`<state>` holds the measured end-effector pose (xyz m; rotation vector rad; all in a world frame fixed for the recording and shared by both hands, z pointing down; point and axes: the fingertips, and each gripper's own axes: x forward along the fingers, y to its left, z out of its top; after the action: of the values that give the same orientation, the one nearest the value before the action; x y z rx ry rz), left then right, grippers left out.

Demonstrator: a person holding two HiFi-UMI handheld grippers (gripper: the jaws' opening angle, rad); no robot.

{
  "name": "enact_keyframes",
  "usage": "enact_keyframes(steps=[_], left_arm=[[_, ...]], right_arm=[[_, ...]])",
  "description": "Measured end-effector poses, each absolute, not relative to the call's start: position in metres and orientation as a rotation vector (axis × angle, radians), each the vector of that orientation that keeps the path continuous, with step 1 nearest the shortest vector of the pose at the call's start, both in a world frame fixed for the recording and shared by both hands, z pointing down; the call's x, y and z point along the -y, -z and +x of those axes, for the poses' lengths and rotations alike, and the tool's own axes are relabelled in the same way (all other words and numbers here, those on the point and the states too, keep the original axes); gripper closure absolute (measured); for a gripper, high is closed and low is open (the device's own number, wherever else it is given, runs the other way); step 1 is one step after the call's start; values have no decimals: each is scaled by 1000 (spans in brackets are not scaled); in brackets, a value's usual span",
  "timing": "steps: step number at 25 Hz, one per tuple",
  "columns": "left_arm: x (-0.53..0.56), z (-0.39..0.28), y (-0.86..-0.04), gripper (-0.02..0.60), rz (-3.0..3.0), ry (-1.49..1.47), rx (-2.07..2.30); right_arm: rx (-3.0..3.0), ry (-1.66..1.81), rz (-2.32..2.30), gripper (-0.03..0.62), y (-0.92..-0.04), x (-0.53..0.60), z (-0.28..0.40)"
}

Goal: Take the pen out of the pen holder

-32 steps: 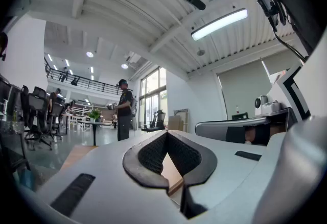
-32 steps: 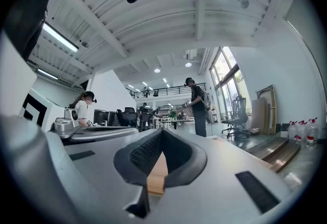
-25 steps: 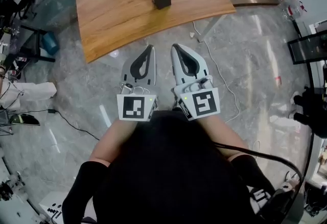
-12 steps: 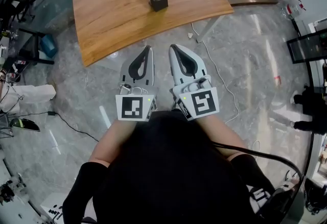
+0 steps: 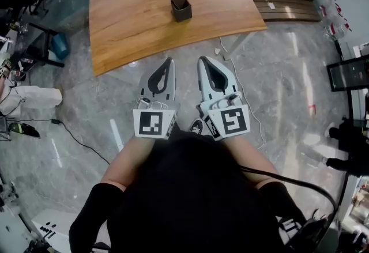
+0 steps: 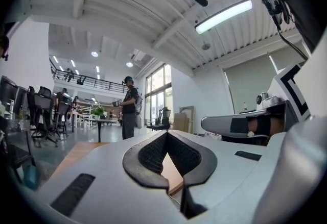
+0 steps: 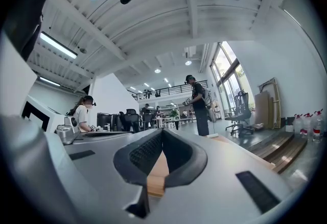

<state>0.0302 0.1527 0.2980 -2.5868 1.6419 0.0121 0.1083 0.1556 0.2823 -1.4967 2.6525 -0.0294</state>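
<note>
Barely begun: pen holder (image 5: 181,6) untouched on far tabletop (image 5: 127,21); left hand-held gripper (image 5: 168,63) and right hand-held gripper (image 5: 203,61) closed, empty, well short; reach, grasp, lift remaining.

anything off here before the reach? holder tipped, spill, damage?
Nothing stands out. The pen holder stands upright on the wooden table, nothing spilled near it. The left gripper and right gripper are held over the floor, short of the table, jaws together, empty. The holder's contents are too small to make out.
</note>
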Motion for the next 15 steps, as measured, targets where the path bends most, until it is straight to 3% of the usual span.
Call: enact_keyframes(steps=[15], left_arm=[[-19, -6, -327, 575, -2581, 45, -1717]], right_arm=[[-2812, 36, -1444, 582, -321, -24, 62]])
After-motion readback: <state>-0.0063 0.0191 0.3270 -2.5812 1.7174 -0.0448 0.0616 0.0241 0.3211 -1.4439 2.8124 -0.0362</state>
